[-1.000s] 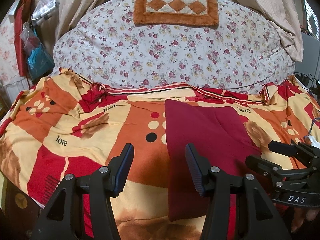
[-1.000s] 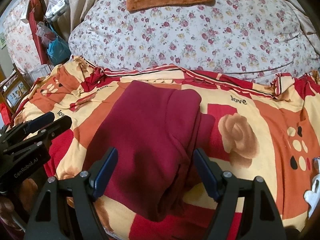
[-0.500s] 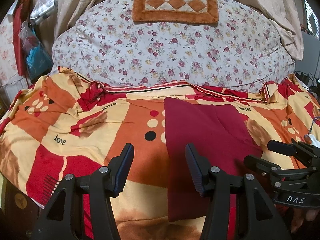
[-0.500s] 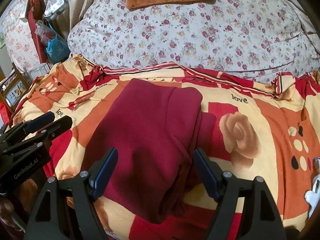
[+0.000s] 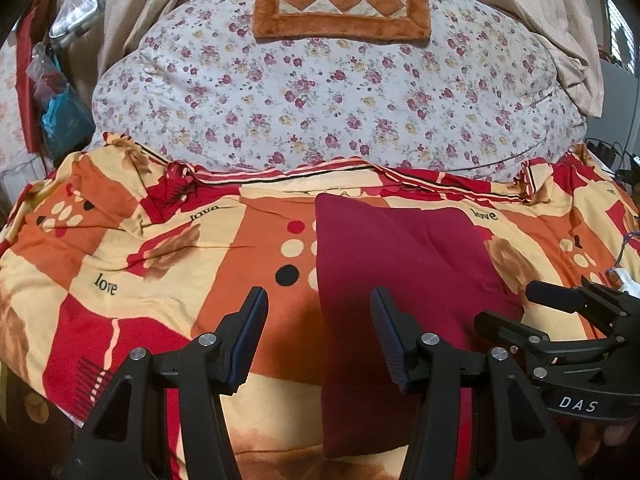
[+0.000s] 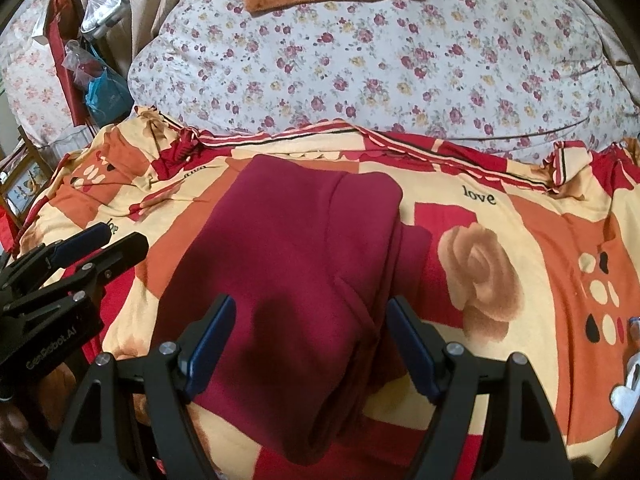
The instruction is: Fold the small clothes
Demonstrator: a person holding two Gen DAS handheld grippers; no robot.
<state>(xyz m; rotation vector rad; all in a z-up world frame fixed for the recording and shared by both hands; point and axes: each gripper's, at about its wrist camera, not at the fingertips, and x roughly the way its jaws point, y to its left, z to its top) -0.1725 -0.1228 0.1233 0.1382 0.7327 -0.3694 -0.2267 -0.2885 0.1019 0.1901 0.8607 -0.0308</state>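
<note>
A dark red garment (image 5: 384,280) (image 6: 296,264) lies folded into a long strip on the patterned blanket. My left gripper (image 5: 318,300) hovers open above the garment's left edge, nothing between its fingers. My right gripper (image 6: 310,308) hovers open over the near half of the garment, its right edge fold just inside the right finger (image 6: 412,344). Neither gripper touches the cloth. Each gripper shows in the other's view: the right gripper (image 5: 508,312) at the far right, the left gripper (image 6: 116,240) at the far left.
The orange, red and cream blanket (image 5: 160,264) covers the near bed. Behind it lies a floral quilt (image 5: 320,100) with a brown checkered cushion (image 5: 340,4). Plastic bags (image 6: 100,88) hang at the left. A white object (image 6: 628,396) sits at the right edge.
</note>
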